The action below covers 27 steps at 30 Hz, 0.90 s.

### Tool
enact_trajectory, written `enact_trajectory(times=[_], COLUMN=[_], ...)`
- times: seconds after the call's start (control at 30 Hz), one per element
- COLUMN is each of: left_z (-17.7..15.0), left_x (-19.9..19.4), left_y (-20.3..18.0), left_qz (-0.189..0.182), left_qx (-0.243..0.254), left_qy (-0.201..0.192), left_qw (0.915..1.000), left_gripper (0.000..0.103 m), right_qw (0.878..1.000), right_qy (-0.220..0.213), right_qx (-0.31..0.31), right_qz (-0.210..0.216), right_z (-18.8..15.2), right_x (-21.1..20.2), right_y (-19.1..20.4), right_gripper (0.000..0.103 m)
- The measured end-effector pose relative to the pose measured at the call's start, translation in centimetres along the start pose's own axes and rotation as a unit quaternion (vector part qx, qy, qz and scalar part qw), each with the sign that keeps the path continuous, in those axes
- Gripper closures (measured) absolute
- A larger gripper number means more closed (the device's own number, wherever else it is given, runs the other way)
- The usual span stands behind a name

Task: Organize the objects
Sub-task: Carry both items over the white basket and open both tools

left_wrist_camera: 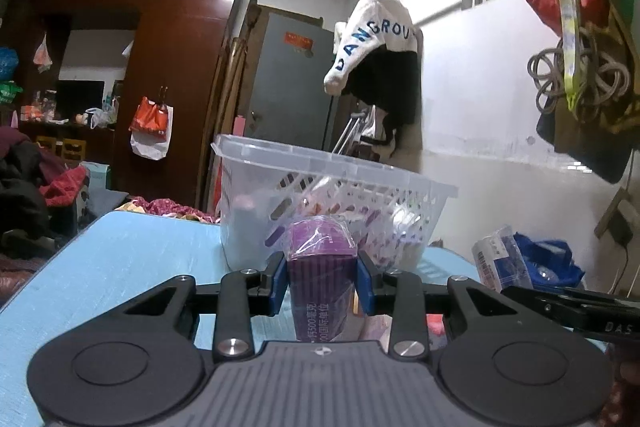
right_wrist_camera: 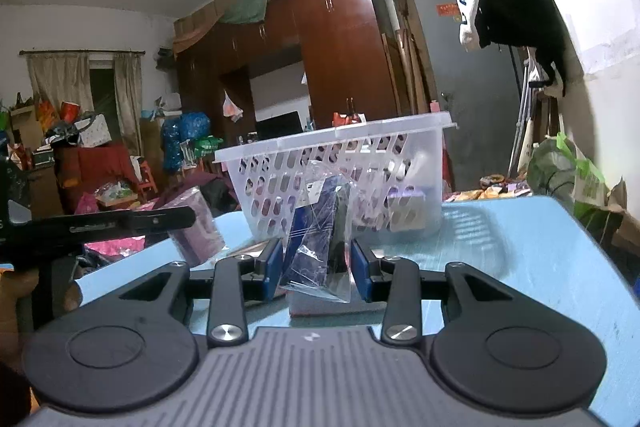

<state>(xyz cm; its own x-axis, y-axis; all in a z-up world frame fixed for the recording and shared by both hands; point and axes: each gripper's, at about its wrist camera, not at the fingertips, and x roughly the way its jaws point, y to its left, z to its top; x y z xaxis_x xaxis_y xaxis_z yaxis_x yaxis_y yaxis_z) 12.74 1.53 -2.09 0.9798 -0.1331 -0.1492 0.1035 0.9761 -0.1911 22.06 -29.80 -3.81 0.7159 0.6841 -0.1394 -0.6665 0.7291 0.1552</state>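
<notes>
Squeezing a purple box [left_wrist_camera: 322,267], the left tool [left_wrist_camera: 322,281] faces the clear basket [left_wrist_camera: 320,187] at 12 o'clock — the right tool [right_wrist_camera: 317,267] grips a dark blue packet [right_wrist_camera: 316,247] above the blue worktop [right_wrist_camera: 520,247].

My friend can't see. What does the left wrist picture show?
The left tool grips a purple box wrapped in clear plastic, just above a blue table. Right behind it stands a clear basket holding a few things.
</notes>
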Motion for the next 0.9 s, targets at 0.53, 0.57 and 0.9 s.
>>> enact_trajectory(times=[0.53, 0.57, 0.9], left_z=[14.3, 13.9, 6.1], left_x=[11.4, 12.5, 5.2], left_y=[-1.7, -1.6, -1.8], left_qz=[0.001, 0.003, -0.023], left_qx=[-0.002, 0.000, 0.013], left_qy=[0.007, 0.025, 0.042], left_qw=[1.0000, 0.9997, 0.9988], left_gripper=[0.062, 0.057, 0.018], right_qw=[0.992, 0.991, 0.995], right_qy=[0.008, 0.022, 0.073], right_qx=[-0.120, -0.126, -0.060], right_qz=[-0.034, -0.041, -0.038], right_z=[15.4, 15.3, 7.7], right_x=[10.9, 12.0, 6.5], right_y=[-0.4, -0.6, -1.5], right_gripper=[0.062, 0.057, 0.000])
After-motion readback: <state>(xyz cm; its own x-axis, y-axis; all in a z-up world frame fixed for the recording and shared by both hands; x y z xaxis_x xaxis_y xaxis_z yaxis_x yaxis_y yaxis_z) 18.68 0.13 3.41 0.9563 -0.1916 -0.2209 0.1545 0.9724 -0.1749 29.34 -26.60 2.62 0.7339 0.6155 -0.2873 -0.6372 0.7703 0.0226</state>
